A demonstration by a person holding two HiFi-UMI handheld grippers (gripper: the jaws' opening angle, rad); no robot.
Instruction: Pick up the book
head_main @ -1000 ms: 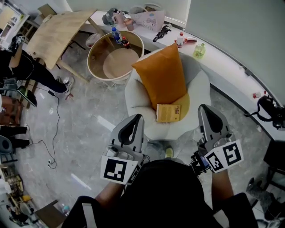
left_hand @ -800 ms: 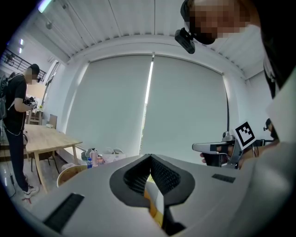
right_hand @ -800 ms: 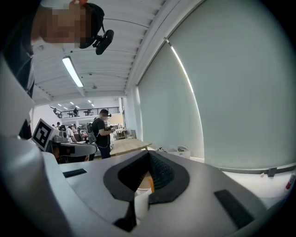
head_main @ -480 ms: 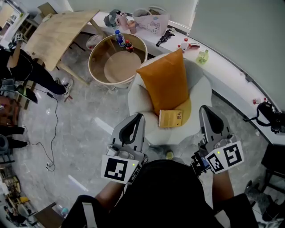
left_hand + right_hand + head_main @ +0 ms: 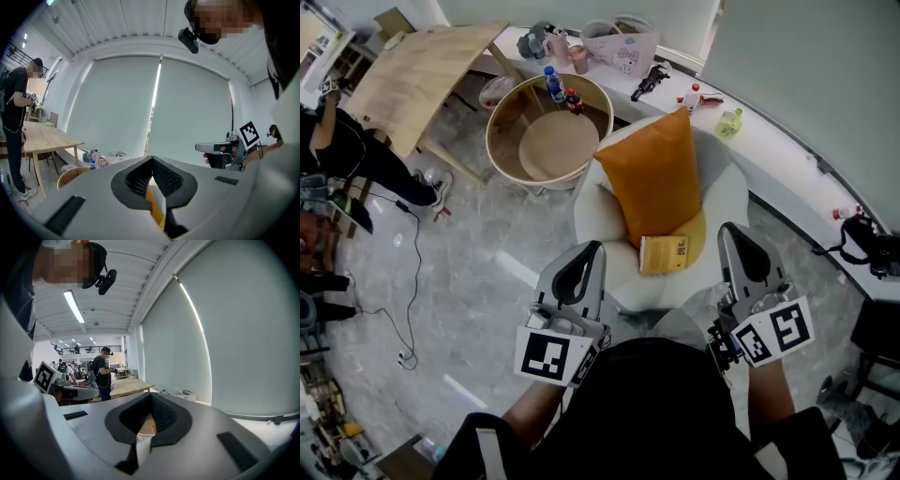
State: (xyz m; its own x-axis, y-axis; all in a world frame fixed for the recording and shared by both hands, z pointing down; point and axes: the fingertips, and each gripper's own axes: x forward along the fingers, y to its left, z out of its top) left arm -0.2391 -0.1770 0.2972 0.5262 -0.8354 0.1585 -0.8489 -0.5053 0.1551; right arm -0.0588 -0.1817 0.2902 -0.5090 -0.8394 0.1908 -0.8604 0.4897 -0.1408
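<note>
A thin yellow book lies flat on the seat of a white armchair, against the foot of an upright orange cushion. My left gripper hangs in the air short of the chair's front left edge, jaws shut and empty. My right gripper is level with it at the chair's front right, jaws closed together, nothing held. The book sits between the two grippers and a little beyond them. In the left gripper view the jaws meet at the tip, with the orange cushion in the gap below. The right gripper view shows its jaws closed too.
A round wooden tub table with bottles stands behind the chair to the left. A tilted wooden table is further left. A curved white ledge with small items runs behind and right. A person and cables are on the left floor.
The armchair, cushion and book have drawn closer to both grippers in the head view. The grippers keep their pose and stay shut.
</note>
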